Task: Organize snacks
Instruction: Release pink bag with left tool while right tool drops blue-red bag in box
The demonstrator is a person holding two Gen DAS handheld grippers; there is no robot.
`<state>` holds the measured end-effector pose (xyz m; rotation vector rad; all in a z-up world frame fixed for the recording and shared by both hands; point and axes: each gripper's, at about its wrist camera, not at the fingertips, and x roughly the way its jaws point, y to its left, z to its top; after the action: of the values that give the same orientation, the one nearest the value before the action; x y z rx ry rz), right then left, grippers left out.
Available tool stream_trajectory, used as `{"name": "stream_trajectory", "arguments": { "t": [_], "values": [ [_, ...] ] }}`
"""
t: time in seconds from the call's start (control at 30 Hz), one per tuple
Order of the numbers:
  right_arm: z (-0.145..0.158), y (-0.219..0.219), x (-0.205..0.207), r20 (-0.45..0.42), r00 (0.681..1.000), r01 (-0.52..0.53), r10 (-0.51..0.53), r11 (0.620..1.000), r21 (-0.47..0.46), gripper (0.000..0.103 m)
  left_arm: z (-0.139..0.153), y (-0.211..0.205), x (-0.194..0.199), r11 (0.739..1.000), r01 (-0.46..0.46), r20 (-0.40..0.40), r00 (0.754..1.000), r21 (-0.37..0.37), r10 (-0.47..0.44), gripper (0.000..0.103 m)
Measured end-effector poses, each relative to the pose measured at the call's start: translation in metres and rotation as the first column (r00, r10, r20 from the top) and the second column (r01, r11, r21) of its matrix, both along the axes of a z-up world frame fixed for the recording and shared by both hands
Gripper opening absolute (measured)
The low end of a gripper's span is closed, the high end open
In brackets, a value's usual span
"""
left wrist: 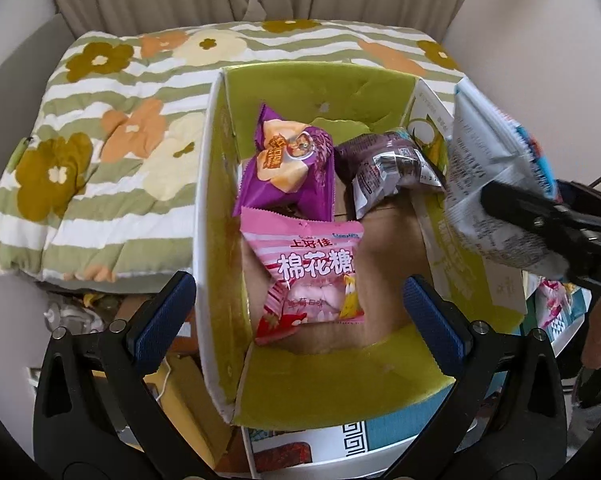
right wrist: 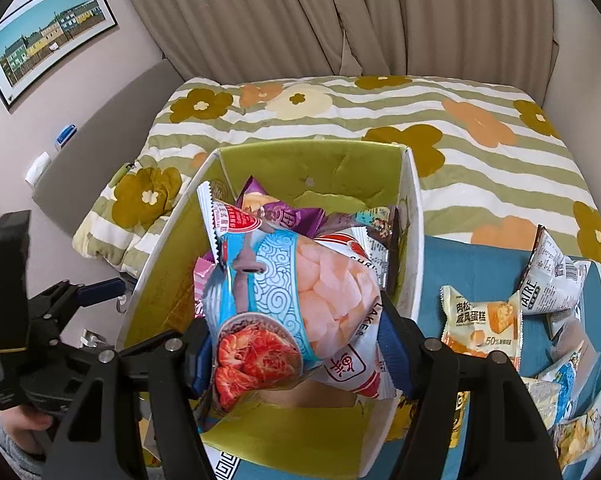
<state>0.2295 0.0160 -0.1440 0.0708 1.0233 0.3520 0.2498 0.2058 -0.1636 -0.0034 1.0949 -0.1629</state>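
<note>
An open cardboard box (left wrist: 220,184) with green flaps holds a purple snack pack (left wrist: 288,168), a pink marshmallow bag (left wrist: 312,268) and a dark crumpled pack (left wrist: 384,164). My left gripper (left wrist: 300,312) hovers over the box with its blue pads (left wrist: 168,308) spread wide, the pink bag lying loose below them. My right gripper (right wrist: 296,344) is shut on a shrimp-cracker bag (right wrist: 300,300), held over the box (right wrist: 164,264). In the left wrist view that bag (left wrist: 484,168) shows its printed back at the right, pinched by the right gripper (left wrist: 520,208). The left gripper (right wrist: 88,292) appears at left in the right wrist view.
The box stands against a bed with a flowered, green-striped quilt (right wrist: 480,128). Several loose snack packs, among them an orange cake pack (right wrist: 480,320) and a white bag (right wrist: 556,276), lie on a blue surface (right wrist: 460,256) right of the box. A curtain hangs behind.
</note>
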Motion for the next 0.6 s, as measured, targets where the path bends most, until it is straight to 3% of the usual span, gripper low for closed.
{"name": "stream_trajectory", "arguments": {
  "t": [0.2,0.33,0.6],
  "values": [
    [-0.013,0.012,0.01,-0.016,1.0,0.025,-0.025,1.0,-0.017,0.067,-0.004,0.006,0.0,1.0,0.009,-0.005,1.0,-0.005,-0.009,0.102],
    [-0.022,0.02,0.01,-0.021,0.999,0.034,-0.035,0.999,-0.034,0.088,-0.008,0.009,0.001,1.0,0.02,-0.016,1.0,-0.012,-0.02,0.102],
    [-0.026,0.022,0.001,0.014,0.999,0.048,-0.048,0.998,-0.041,0.088,-0.019,0.014,-0.005,0.999,0.027,-0.04,0.999,-0.029,-0.028,0.102]
  ]
}}
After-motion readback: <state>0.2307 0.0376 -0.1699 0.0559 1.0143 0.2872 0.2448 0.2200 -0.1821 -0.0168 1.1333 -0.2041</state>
